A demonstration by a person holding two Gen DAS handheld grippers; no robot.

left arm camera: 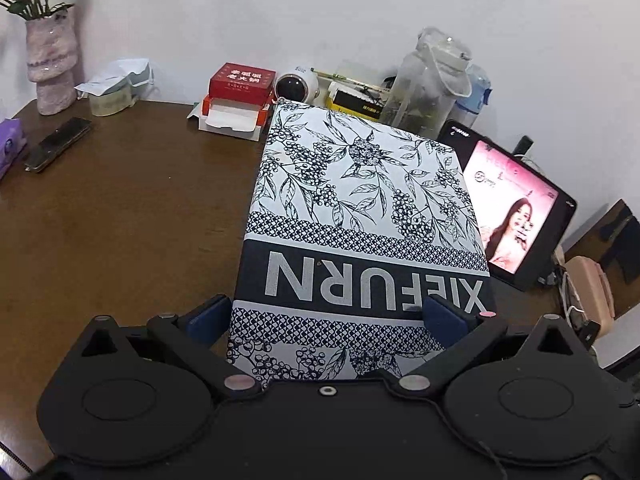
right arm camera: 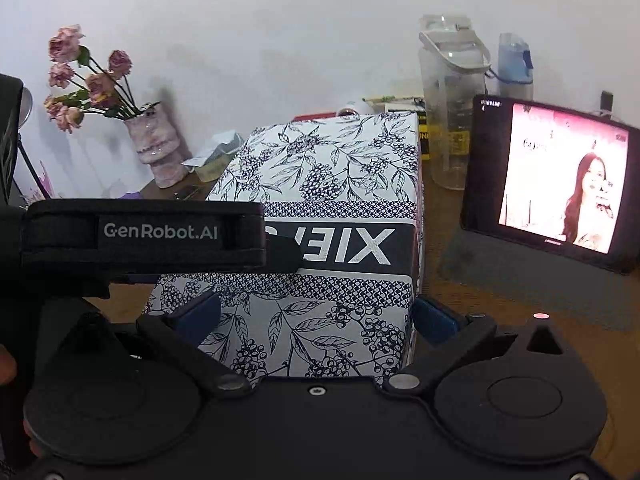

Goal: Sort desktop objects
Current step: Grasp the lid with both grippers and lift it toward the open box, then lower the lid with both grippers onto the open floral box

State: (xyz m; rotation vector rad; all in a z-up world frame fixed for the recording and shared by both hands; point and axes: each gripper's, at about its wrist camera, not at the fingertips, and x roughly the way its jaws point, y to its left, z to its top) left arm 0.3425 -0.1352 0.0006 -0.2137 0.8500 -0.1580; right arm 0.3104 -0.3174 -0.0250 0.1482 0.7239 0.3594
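Each gripper, left gripper (left arm camera: 326, 318) and right gripper (right arm camera: 316, 318), has a matte black body with two round discs, silver pivot screws and blue fingers (left arm camera: 208, 316). A black strap (right arm camera: 144, 236) carries white "GenRobot.AI" lettering.

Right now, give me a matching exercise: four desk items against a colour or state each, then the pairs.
Items:
1. box
2. tablet
3. vase
4. red carton

States:
A. holds pink flowers
B. screen lit
C. between both grippers' fingers
D. stacked on an open tray

Pairs: 1-C, 2-B, 3-A, 4-D
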